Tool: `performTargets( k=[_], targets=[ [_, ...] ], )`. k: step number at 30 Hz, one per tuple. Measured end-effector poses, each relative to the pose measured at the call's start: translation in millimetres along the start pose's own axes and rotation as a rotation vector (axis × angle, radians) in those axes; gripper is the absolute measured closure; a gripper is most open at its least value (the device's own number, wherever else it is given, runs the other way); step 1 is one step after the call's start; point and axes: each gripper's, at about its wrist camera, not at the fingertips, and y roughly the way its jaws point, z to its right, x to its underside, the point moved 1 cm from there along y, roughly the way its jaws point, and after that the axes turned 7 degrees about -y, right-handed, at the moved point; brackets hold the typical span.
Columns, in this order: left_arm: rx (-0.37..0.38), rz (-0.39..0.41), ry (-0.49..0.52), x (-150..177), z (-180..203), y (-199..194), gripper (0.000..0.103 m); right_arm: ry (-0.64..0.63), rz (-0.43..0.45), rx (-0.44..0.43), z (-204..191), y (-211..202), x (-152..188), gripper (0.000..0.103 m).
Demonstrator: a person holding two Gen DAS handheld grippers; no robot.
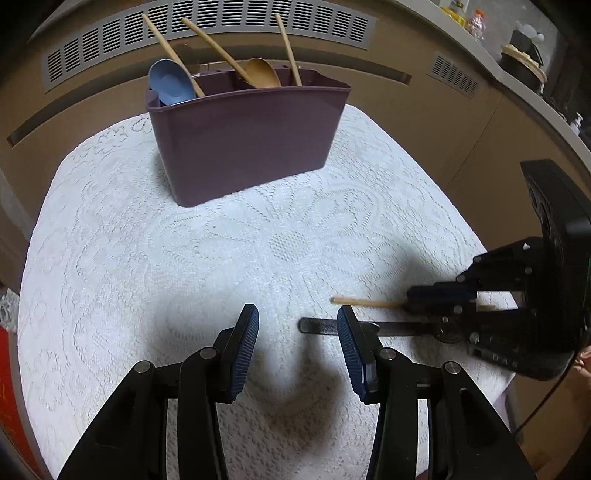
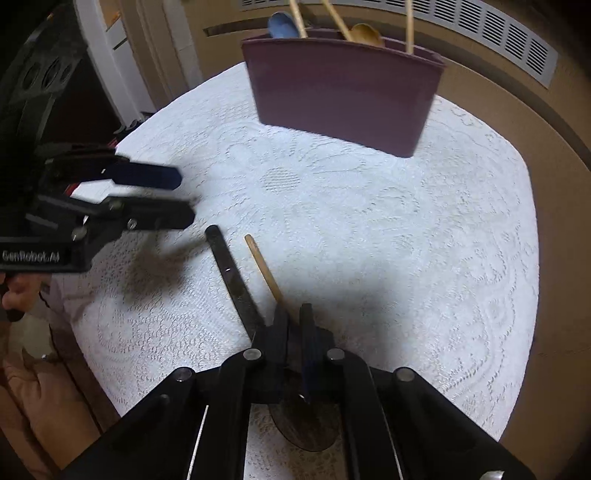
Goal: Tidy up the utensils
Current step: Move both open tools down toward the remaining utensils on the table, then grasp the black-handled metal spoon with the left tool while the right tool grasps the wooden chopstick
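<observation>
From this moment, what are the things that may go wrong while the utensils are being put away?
1. The right gripper is shut on the wooden-handled utensil, right beside the black flat-handled utensil; lifting may drag that one along.
2. The open left gripper hovers close to both handles and may bump the right gripper.
3. The dark purple plastic holder already has three wooden handles sticking out, so another handle may catch on them.

- The utensil caddy [image 1: 243,144] stands at the far side of the lace tablecloth [image 1: 184,266], before a vented panel [image 1: 207,18].
- A blue spoon [image 1: 170,79], a wooden spoon [image 1: 260,72] and a wooden stick [image 1: 288,48] stand in it.
- Near right, a wooden-handled utensil [image 1: 364,302] and a dark-handled utensil [image 1: 317,325] lie side by side on the cloth.
</observation>
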Motion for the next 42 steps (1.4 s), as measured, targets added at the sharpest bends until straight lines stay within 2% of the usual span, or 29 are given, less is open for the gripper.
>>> performTargets(
  k=[9,12,14,17,20,24,29,31,33,37,39,42],
  targets=[
    [0.023,-0.085,0.006,13,21,4,0.057,0.100,0.074,0.106,33,-23,18,0.098],
    [0.053,-0.112,0.023,18,32,1,0.057,0.103,0.072,0.076,33,-26,27,0.098],
    [0.075,-0.109,0.085,23,45,-2,0.057,0.095,0.072,0.075,29,-31,33,0.098],
    [0.153,-0.123,0.218,28,71,-1,0.057,0.099,0.076,0.098,32,-38,43,0.097],
    [0.207,-0.159,0.380,34,96,5,0.057,0.148,0.092,0.084,45,-50,53,0.095],
    [0.164,-0.163,0.542,35,117,19,0.056,0.199,0.111,0.091,58,-60,62,0.092],
    [0.114,-0.231,0.645,32,125,47,0.054,0.234,0.110,0.087,68,-58,68,0.084],
    [0.081,-0.207,0.673,32,127,51,0.051,0.248,0.110,0.082,71,-56,69,0.083],
    [0.062,-0.212,0.659,28,128,55,0.050,0.262,0.110,0.075,74,-53,70,0.082],
    [0.080,-0.215,0.509,10,118,66,0.053,0.283,0.115,0.059,75,-51,68,0.080],
    [0.066,-0.199,0.479,5,112,67,0.068,0.286,0.121,0.046,74,-51,64,0.079],
    [0.060,-0.178,0.401,-1,91,59,0.082,0.272,0.125,0.038,69,-49,58,0.076]
  ],
)
